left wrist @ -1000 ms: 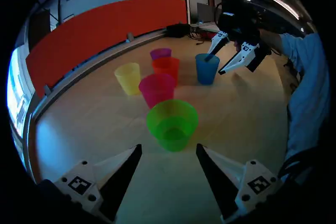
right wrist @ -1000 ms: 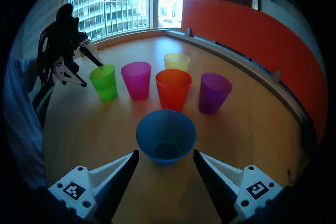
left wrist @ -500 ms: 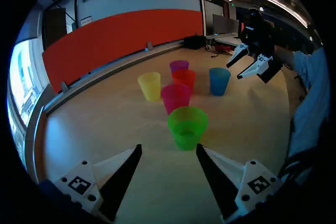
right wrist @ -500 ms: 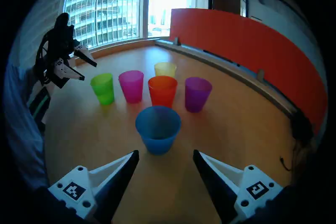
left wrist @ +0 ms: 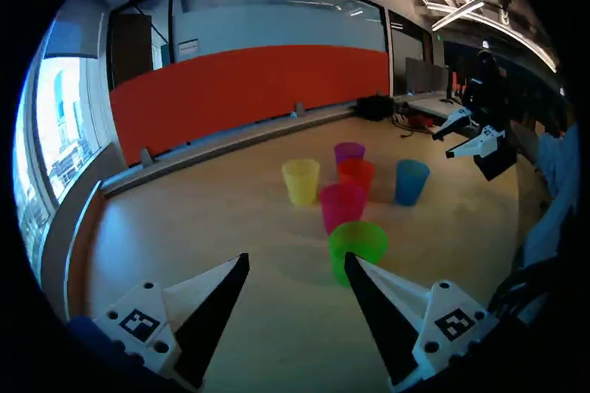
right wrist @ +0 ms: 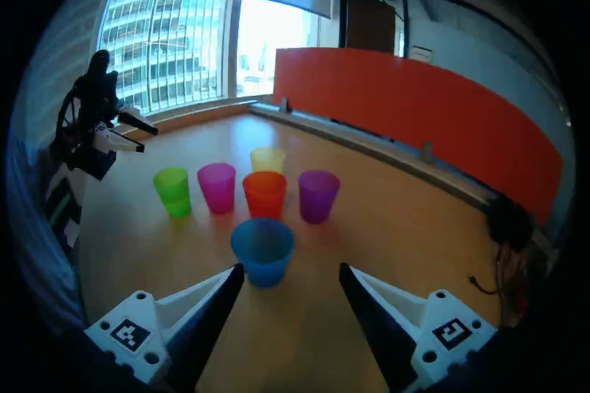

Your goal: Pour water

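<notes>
Several plastic cups stand upright in a cluster on the wooden surface. In the left gripper view the green cup is nearest, then the magenta cup, yellow cup, orange cup, purple cup and blue cup. My left gripper is open and empty, just short of the green cup. In the right gripper view my right gripper is open and empty behind the blue cup. The right gripper hovers beyond the blue cup; the left gripper hovers by the green cup.
A long orange partition runs behind the cups, with a low ledge at its foot. Tall windows stand at the left of the right gripper view. Dark cables lie at the right. A light sleeve is at the right edge.
Both grippers have drawn back and risen from the cups, which now look smaller and farther off. The blue and green cups stayed in place. Both stayed open.
</notes>
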`<action>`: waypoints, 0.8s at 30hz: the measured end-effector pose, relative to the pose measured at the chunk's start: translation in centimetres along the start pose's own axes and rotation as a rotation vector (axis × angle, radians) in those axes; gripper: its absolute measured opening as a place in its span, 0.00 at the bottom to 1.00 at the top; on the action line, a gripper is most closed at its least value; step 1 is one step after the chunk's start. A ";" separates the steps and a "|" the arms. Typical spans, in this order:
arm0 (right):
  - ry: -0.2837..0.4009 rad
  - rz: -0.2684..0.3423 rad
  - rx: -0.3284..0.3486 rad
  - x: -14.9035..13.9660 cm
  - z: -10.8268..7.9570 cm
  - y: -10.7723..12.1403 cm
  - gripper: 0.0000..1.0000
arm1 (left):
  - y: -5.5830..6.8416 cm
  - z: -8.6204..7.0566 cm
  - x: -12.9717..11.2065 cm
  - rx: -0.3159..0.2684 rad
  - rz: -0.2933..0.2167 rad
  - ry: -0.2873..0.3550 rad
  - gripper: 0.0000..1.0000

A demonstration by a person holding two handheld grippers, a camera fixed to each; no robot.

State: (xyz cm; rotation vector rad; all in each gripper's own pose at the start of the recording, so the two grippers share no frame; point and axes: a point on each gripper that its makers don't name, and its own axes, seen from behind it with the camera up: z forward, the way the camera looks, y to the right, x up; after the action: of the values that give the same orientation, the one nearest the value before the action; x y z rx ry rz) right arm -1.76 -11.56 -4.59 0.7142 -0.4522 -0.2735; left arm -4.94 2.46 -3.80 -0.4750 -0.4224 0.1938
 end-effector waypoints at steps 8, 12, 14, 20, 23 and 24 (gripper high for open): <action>0.082 0.027 -0.117 1.9 -1.7 1.7 1.00 | -2.8 -1.1 3.0 0.127 -0.039 0.134 0.96; 0.129 0.043 -0.201 2.6 -2.4 3.2 1.00 | -3.8 -1.4 4.2 0.188 -0.057 0.197 0.96; 0.153 0.049 -0.243 2.9 -2.7 4.0 1.00 | -4.1 -1.6 4.9 0.216 -0.063 0.231 0.96; 0.238 0.083 -0.362 4.2 -4.1 6.0 1.00 | -4.8 -2.3 6.4 0.291 -0.102 0.322 0.96; 0.289 0.100 -0.416 5.3 -4.9 6.9 1.00 | -4.9 -2.5 7.0 0.319 -0.112 0.359 0.96; 0.308 0.105 -0.433 5.6 -5.2 7.2 1.00 | -4.9 -2.6 7.2 0.329 -0.112 0.369 0.96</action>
State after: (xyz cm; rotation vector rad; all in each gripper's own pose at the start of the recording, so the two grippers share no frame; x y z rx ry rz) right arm 6.30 -5.57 -1.41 0.2984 -0.1268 -0.1508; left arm 3.01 -0.89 -1.01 -0.1554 -0.0516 0.0623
